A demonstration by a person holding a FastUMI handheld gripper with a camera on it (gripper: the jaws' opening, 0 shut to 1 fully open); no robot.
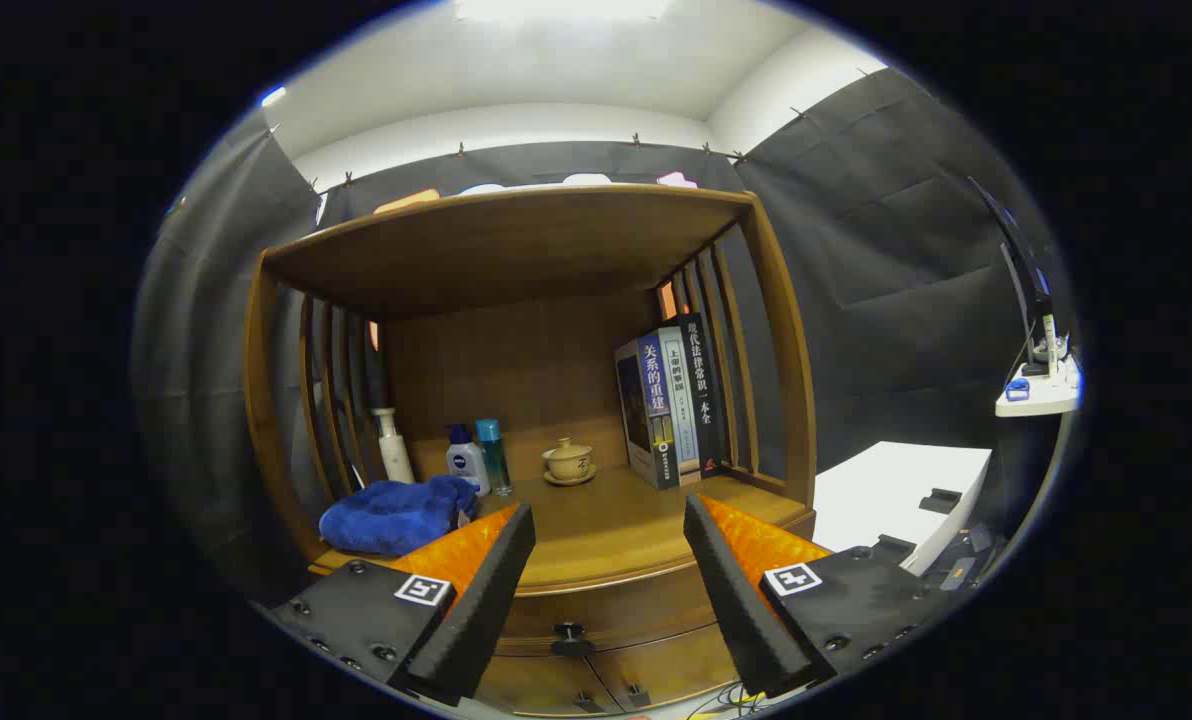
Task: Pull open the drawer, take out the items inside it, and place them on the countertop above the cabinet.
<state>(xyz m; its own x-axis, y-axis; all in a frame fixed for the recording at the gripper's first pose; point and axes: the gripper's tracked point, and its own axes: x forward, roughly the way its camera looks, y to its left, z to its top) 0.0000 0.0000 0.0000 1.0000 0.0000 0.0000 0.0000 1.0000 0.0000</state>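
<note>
Wooden cabinet (536,330) ahead w/ drawer (596,620) closed — claw (608,520) spread wide, holding nothing, touching nothing.

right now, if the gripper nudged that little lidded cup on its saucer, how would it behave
The lidded cup looks like glazed ceramic, so probably fragile and slippery. Its lid and saucer seem to be loose pieces, so a push may rattle or shift them apart. The gripper is open, well short of it.

Beyond the fingers, the cabinet (556,560) is smooth varnished wood; the blue towel (396,515) looks plush; the lidded cup (568,460) seems glazed ceramic.
</note>
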